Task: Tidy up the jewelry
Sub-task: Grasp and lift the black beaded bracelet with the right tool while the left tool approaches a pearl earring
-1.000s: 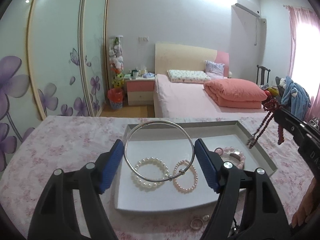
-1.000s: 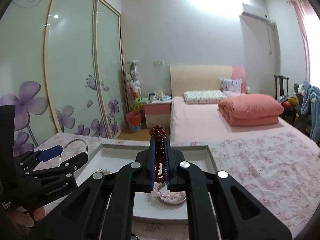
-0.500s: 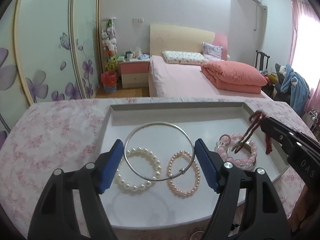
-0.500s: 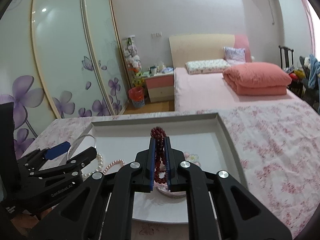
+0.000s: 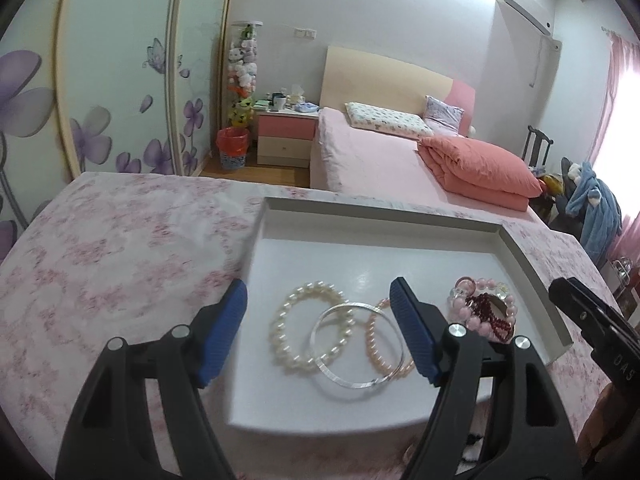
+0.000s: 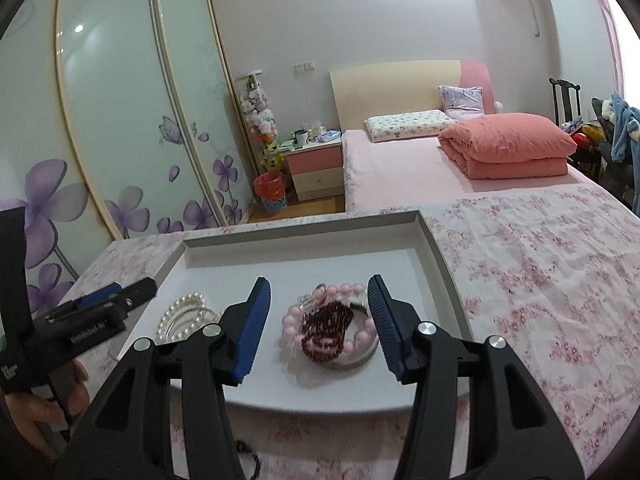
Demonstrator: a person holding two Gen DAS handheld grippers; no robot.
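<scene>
between the right gripper's (image 6: 319, 326) opening jaws, clear of both pads, a dark red bead string (image 6: 326, 328) lies heaped on a pink bead bracelet (image 6: 289, 330) in the white tray (image 6: 434, 246). ahead of the left gripper (image 5: 318, 330), whose jaws stand wide and hold nothing, a silver bangle (image 5: 358, 346) rests across a white pearl bracelet (image 5: 286, 330) and a pink pearl bracelet (image 5: 374, 340), all in the same tray. the tray sits on a worktop (image 6: 540, 264) under floral cloth.
</scene>
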